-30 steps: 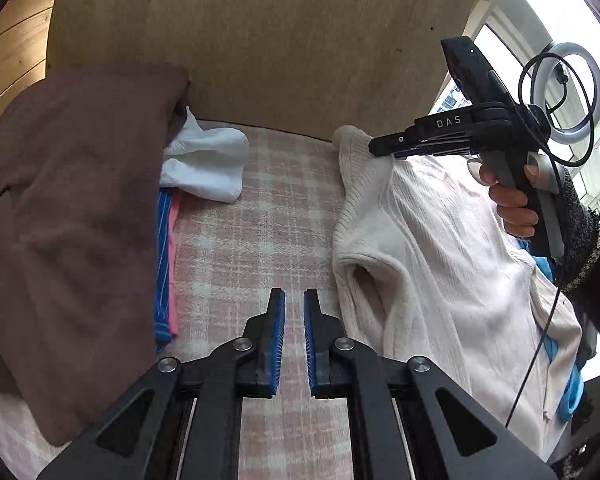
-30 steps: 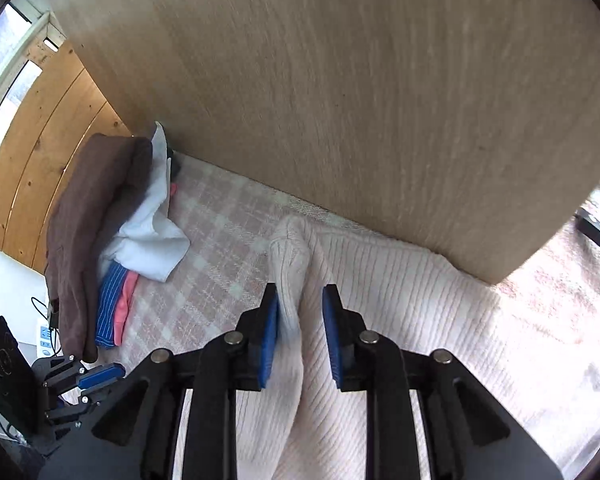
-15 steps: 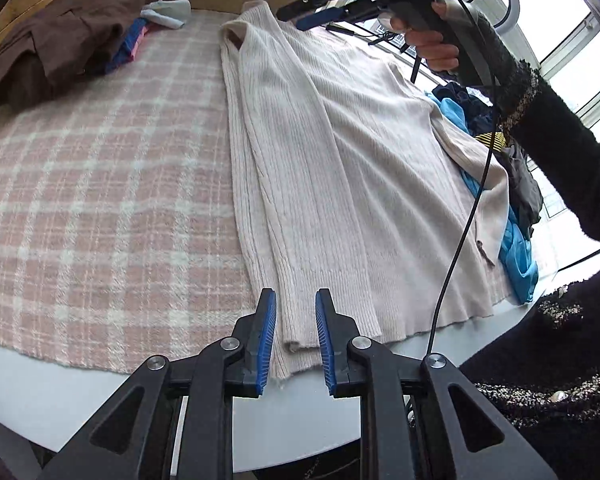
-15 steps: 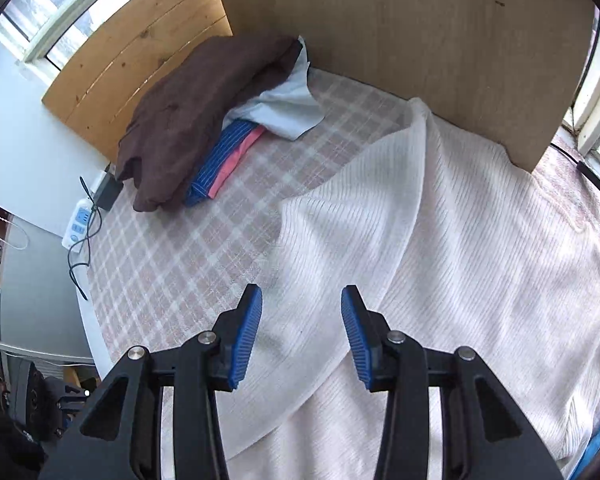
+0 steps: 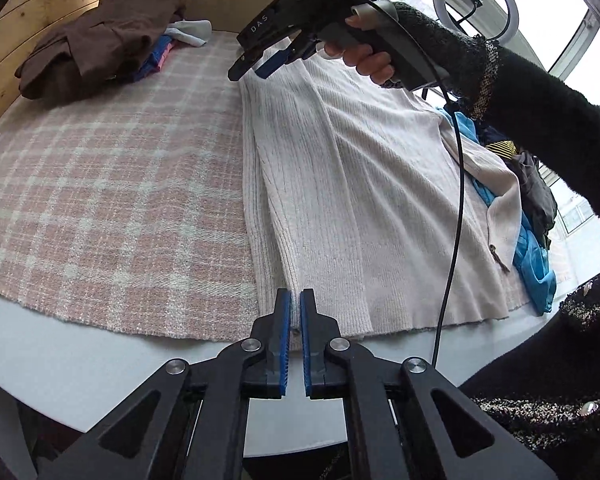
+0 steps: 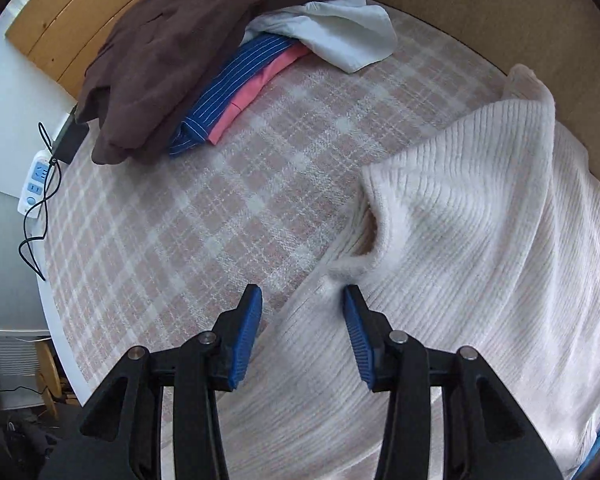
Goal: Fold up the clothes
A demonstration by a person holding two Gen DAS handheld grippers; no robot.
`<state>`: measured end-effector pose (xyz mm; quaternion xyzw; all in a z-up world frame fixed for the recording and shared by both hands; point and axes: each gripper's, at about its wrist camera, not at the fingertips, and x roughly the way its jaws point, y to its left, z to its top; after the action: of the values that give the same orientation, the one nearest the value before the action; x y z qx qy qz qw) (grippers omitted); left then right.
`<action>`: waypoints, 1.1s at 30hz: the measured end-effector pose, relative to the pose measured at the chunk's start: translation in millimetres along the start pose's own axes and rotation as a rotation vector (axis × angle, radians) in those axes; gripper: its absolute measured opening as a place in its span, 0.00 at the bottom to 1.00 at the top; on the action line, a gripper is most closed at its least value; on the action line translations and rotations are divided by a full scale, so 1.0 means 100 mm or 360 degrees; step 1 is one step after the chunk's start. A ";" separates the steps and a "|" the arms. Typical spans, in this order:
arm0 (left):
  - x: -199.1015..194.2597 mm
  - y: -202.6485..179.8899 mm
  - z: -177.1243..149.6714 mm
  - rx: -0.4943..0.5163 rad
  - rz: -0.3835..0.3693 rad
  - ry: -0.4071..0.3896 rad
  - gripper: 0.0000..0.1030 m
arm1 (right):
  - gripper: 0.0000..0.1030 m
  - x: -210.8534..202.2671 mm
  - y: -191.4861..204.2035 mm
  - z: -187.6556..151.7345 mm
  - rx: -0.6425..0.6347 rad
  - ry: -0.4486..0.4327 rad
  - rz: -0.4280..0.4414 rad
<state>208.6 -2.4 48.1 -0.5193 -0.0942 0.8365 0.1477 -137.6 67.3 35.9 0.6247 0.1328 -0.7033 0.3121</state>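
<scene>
A cream ribbed sweater (image 5: pixel 340 168) lies spread on the pink plaid cloth (image 5: pixel 120 168), its folded left edge running toward me. My left gripper (image 5: pixel 295 300) is shut on the sweater's bottom hem at the table's near edge. My right gripper (image 6: pixel 302 300) is open just above the sweater (image 6: pixel 480 260), its fingers straddling a raised fold near the upper end. It also shows in the left wrist view (image 5: pixel 260 66), held over the far end of the sweater.
A pile of folded clothes, brown (image 6: pixel 172 48), blue striped (image 6: pixel 228 84), pink and white (image 6: pixel 340 36), sits at the far left by a wooden panel (image 6: pixel 500 32). Blue and dark garments (image 5: pixel 536 256) lie right of the sweater. A power strip (image 6: pixel 34 180) lies past the table edge.
My left gripper has closed on the sweater's bottom hem. My right gripper has dropped lower toward the sweater's upper edge and opened wider.
</scene>
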 end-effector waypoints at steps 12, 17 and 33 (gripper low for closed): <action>0.42 0.03 0.34 -0.0034 0.0027 0.0096 0.38 | 0.42 -0.12 -0.07 0.35 0.0011 -0.0034 -0.0207; 0.44 -0.13 0.29 0.0112 0.0062 0.0073 0.24 | 0.40 0.09 -0.17 0.47 0.0082 0.0026 -0.0306; -0.11 -0.77 0.38 0.0415 -0.0115 -0.0114 0.09 | 0.09 -1.08 -1.39 -0.67 0.0684 -0.0663 0.0446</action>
<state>190.4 66.0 98.6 -0.4618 -0.0086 0.8538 0.2404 -166.0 242.6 99.5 0.5313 -0.1727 -0.7781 0.2873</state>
